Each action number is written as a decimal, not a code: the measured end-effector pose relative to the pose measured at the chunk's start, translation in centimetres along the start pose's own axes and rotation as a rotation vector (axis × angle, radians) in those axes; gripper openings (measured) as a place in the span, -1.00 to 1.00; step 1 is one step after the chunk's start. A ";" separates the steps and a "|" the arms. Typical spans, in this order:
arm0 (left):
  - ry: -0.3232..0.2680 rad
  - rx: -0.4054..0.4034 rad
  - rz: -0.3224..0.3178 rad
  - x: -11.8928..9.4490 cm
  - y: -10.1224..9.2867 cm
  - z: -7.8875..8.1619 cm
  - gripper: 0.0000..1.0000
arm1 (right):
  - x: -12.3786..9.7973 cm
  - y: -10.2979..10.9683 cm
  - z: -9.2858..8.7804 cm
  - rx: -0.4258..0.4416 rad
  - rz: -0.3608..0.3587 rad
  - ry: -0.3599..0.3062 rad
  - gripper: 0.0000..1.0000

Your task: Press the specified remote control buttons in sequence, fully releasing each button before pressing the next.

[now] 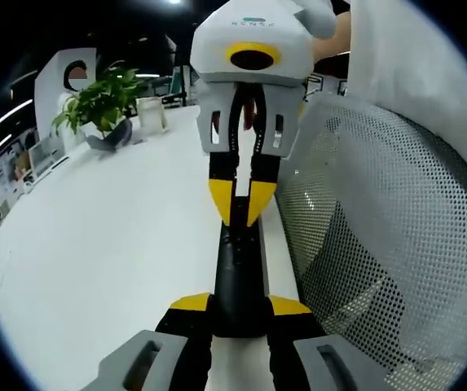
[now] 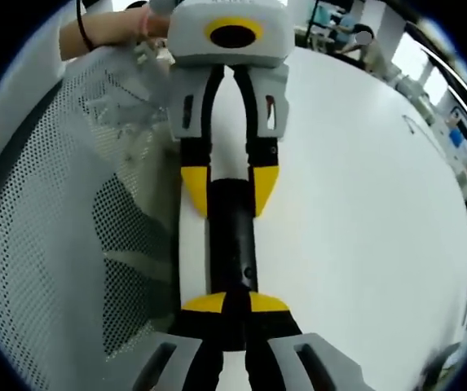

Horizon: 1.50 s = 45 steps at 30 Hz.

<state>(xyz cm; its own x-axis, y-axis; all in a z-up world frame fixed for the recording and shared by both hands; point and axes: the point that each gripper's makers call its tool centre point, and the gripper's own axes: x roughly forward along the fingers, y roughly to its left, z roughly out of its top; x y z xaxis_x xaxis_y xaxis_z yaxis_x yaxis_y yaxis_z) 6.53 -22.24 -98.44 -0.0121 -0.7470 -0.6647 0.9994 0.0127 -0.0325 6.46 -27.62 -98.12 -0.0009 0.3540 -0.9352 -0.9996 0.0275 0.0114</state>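
A long black remote control (image 1: 238,273) lies lengthwise along the white table's (image 1: 119,244) edge. My left gripper (image 1: 240,306) is shut on its near end, one yellow-tipped jaw on each side. From the far side comes my right gripper (image 1: 240,213), jaws drawn together, tips down on the remote's top face. In the right gripper view the remote (image 2: 233,240) runs away from my right gripper (image 2: 235,305), whose shut tips rest on its near end. The left gripper (image 2: 229,191) clamps the far end there. The buttons under the tips are hidden.
A grey mesh chair back (image 1: 380,244) stands close against the table edge, beside the remote, also in the right gripper view (image 2: 62,228). A potted plant (image 1: 99,98) and a clear jar (image 1: 151,114) sit far back on the table. A person's forearm (image 2: 107,32) reaches in.
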 end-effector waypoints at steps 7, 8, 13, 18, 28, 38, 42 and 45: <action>0.002 0.004 0.001 0.0 0.0 0.0 -0.52 | -0.2 -0.1 0.1 -0.017 0.001 -0.008 -0.90; 0.002 0.003 0.001 0.0 0.1 0.0 -0.52 | -0.2 0.0 0.1 0.026 0.010 -0.014 -0.90; 0.000 0.002 0.003 -0.1 0.0 0.0 -0.52 | -0.2 0.1 0.1 -0.015 0.009 -0.002 -0.91; 0.004 0.007 0.004 -0.1 0.0 0.0 -0.52 | -0.3 0.2 -0.3 -0.012 -0.002 0.007 -0.92; 0.008 0.009 0.003 -0.2 0.0 0.0 -0.52 | -0.3 0.3 -0.5 0.010 -0.015 0.020 -0.94; 0.011 0.012 0.002 0.0 -0.2 -0.1 -0.52 | -0.2 0.4 -0.6 0.032 -0.020 0.056 -0.94; 0.011 0.012 0.003 0.0 -0.2 -0.1 -0.52 | -0.4 0.3 -0.7 0.052 -0.015 0.019 -0.94; 0.010 0.010 0.004 0.0 -0.3 -0.1 -0.52 | -0.4 0.5 -0.7 0.082 -0.016 0.008 -0.93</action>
<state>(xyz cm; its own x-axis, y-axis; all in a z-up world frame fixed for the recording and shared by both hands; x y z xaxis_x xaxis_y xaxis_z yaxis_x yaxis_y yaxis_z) 6.28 -22.17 -98.48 -0.0080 -0.7403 -0.6723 0.9997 0.0092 -0.0220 5.98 -28.41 -97.97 0.0150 0.3457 -0.9382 -0.9937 0.1098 0.0246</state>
